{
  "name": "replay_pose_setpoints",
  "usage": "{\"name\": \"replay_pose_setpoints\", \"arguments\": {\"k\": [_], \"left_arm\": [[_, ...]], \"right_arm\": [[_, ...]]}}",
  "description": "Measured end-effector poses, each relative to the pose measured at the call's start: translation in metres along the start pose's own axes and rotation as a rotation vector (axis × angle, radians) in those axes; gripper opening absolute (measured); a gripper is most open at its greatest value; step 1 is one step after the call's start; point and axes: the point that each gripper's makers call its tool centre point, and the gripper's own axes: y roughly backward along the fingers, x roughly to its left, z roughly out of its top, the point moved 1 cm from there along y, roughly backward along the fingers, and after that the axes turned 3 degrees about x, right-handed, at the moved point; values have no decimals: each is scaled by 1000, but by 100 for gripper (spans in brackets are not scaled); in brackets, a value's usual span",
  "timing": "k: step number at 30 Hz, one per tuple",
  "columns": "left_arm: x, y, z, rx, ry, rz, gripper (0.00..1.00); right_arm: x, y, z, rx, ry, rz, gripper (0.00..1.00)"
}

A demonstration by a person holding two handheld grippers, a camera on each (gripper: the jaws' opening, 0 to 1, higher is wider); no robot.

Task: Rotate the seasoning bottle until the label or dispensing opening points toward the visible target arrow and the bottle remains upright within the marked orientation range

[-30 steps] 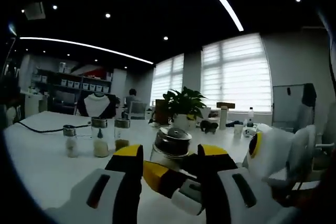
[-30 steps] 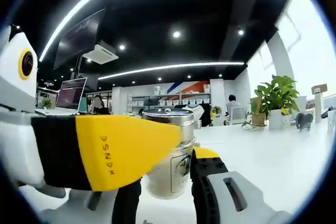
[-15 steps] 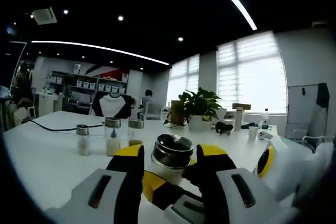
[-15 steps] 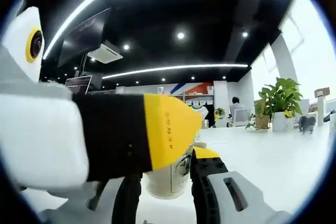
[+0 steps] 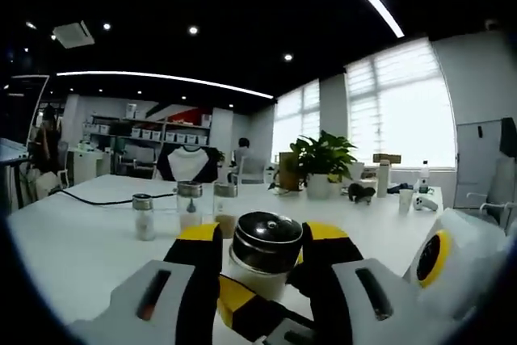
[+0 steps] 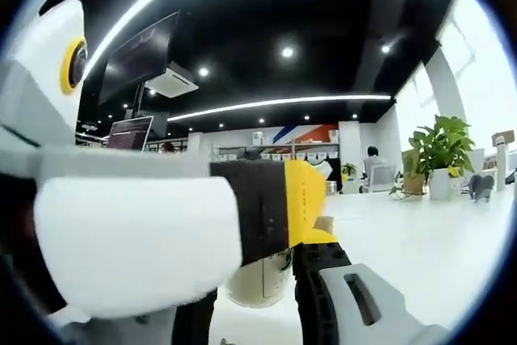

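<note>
The seasoning bottle (image 5: 265, 241), pale glass with a dark metal lid, stands upright on the white table (image 5: 73, 240). In the left gripper view my left gripper (image 5: 262, 236) is open, its yellow-tipped jaws close on either side of the lid. A black-and-yellow finger (image 5: 241, 311) of my right gripper crosses below the bottle. In the right gripper view my right gripper (image 6: 257, 276) is shut on the bottle's lower body (image 6: 262, 282). The left gripper's big white, black and yellow jaw (image 6: 303, 199) reaches in from the left and hides the bottle's top.
Three small spice jars (image 5: 190, 204) stand in a row on the table behind the bottle. A black cable (image 5: 89, 198) runs at the left. A potted plant (image 5: 321, 163) and small items sit at the far right. A laptop (image 6: 129, 133) stands far left.
My left gripper has come forward until its jaws flank the bottle's lid, with their gap unchanged. In the right gripper view its jaw now covers more of the bottle. The right gripper's hold is unchanged.
</note>
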Motion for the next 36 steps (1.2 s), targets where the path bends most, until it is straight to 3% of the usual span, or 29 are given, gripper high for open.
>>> {"name": "replay_pose_setpoints", "arguments": {"k": [17,29,36], "left_arm": [[5,1,1,-13,-18,-3,37],[-3,-6,7,-46,8,-70,36],[-20,-10,8,-45,13,-167,36]], "right_arm": [[-1,1,1,3,-10,9,33],[-3,2,7,-1,36,41,33],[-6,-1,7,35,58,72,33]]}}
